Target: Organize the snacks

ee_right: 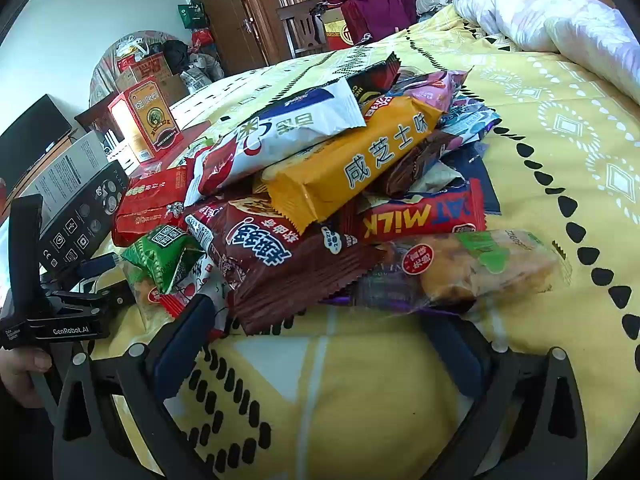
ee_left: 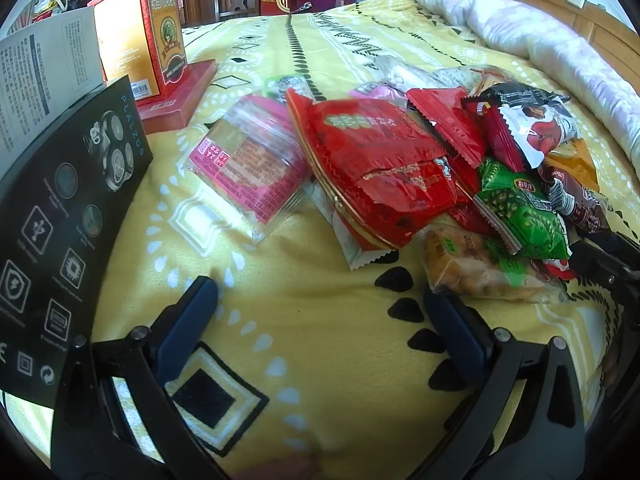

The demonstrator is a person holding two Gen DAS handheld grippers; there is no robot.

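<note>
A heap of snack packets lies on a yellow patterned bedspread point(ee_left: 320, 340). In the left wrist view my left gripper point(ee_left: 320, 292) stands open over bare cloth, just short of a large red packet point(ee_left: 380, 168), a pink clear-wrapped pack point(ee_left: 248, 168), a green packet point(ee_left: 524, 208) and a clear-wrapped pastry point(ee_left: 472, 268). In the right wrist view my right gripper point(ee_right: 320, 312) is open in front of the heap: a brown packet point(ee_right: 280, 256), an orange bar point(ee_right: 352, 164), a white pack point(ee_right: 288, 132), a red milk bar point(ee_right: 420, 216) and a pastry point(ee_right: 480, 264). Nothing sits between either pair of fingers.
A black product box point(ee_left: 60, 220) and a white box point(ee_left: 40, 80) stand at the left. A red-and-gold box point(ee_left: 148, 36) sits on a flat red box point(ee_left: 176, 96). A rolled quilt point(ee_left: 540, 40) lies along the bed's far right. The left gripper's body point(ee_right: 60, 312) shows at left.
</note>
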